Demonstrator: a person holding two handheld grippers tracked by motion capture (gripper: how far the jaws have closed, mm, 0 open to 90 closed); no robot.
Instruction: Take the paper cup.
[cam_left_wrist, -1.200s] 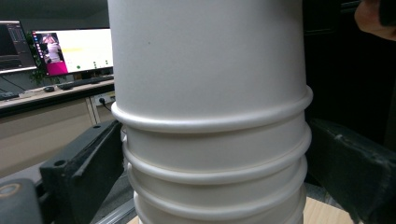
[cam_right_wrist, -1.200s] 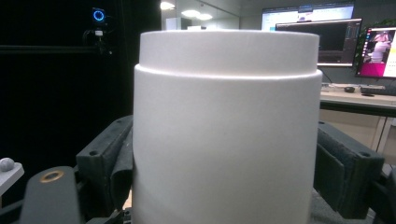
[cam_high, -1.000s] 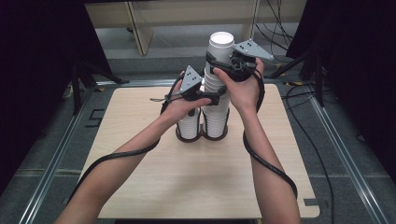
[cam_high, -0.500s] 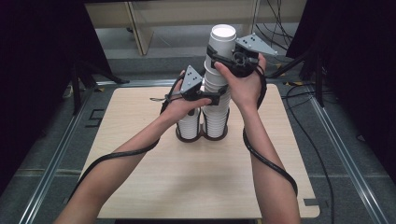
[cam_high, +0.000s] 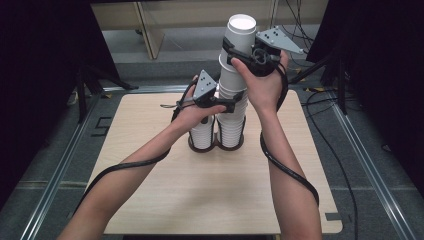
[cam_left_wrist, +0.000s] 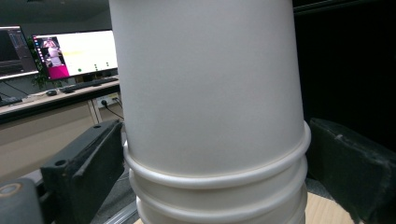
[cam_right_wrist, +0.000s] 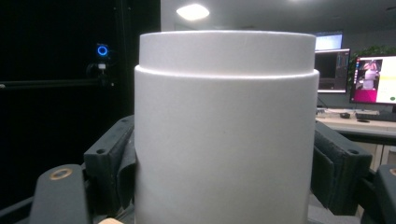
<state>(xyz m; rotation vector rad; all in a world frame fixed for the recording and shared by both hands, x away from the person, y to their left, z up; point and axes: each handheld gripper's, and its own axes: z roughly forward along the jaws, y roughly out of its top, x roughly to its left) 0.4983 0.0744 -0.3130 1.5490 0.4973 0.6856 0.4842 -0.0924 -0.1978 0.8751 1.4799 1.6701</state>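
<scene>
A tall stack of upturned white paper cups (cam_high: 235, 75) is standing upright, leaning slightly, near the tabletop's far edge; a shorter stack (cam_high: 202, 132) is sitting just beside it.

Matt white paper cups (cam_high: 231, 85) (wood-look table (cam_high: 150, 195))

White paper cup (cam_right_wrist: 224, 135) upside down, dead centre, base rim on top, second cup edge just below it. Right gripper (cam_right_wrist: 224, 158) closed on cup, black jaws pressing both sides; jaws just been closing. Dark curtain (cam_right_wrist: 56, 84) behind at left, blue ring light (cam_right_wrist: 102, 50) glowing on it. Ceiling lamp (cam_right_wrist: 192, 11) above. Monitors (cam_right_wrist: 369, 77) on desk (cam_right_wrist: 359, 125) at right, keyboard beside.
</scene>
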